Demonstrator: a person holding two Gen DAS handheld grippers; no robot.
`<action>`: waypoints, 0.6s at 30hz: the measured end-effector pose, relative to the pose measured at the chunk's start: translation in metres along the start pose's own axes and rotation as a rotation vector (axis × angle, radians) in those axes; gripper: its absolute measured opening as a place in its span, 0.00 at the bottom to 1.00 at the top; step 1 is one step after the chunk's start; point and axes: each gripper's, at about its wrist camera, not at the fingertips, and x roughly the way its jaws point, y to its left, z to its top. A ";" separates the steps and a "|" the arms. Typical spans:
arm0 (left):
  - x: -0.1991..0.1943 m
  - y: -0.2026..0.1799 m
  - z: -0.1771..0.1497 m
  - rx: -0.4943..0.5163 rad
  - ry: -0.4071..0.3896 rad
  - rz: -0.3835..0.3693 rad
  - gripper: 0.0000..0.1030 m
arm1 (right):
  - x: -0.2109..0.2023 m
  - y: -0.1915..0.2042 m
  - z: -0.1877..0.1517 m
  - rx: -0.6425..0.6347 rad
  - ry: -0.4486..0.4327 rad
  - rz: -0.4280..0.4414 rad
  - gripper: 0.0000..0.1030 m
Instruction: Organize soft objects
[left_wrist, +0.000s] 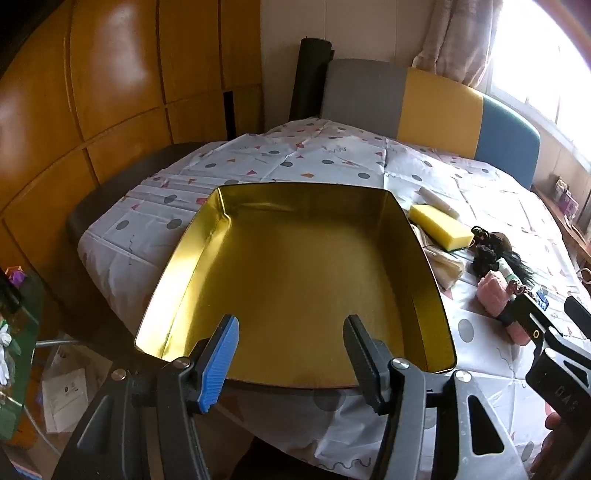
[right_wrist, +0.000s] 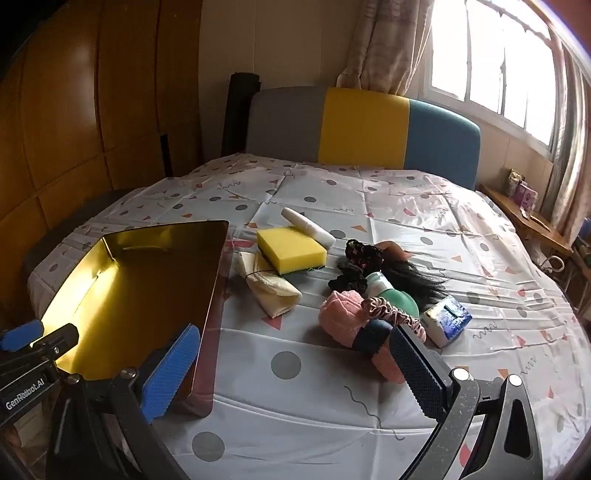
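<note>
I see nothing done yet: the tin (left_wrist: 295, 280) is bare, and sponge (right_wrist: 291, 250), cloth (right_wrist: 271, 291) and pink roll (right_wrist: 341, 317) lie on the bed (right_wrist: 369, 206) beside it. Both my grippers, left (left_wrist: 291, 354) and right (right_wrist: 291, 373), have fingers wide, holding nothing.

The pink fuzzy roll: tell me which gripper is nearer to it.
Right. The right gripper, jaws open, hovers just in front of the pink fuzzy roll, one finger overlapping its near end. The left gripper, also open, sits over the gold tin, off to the roll's left.
</note>
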 end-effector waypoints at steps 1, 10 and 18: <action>0.000 0.000 -0.001 0.003 0.004 0.000 0.58 | 0.001 0.000 0.000 0.002 0.001 0.002 1.00; 0.000 -0.003 0.000 0.020 0.014 -0.011 0.58 | -0.002 0.002 0.002 -0.002 -0.014 0.006 1.00; -0.007 -0.007 -0.001 0.028 -0.001 -0.011 0.58 | -0.007 0.002 0.001 0.003 -0.021 0.012 1.00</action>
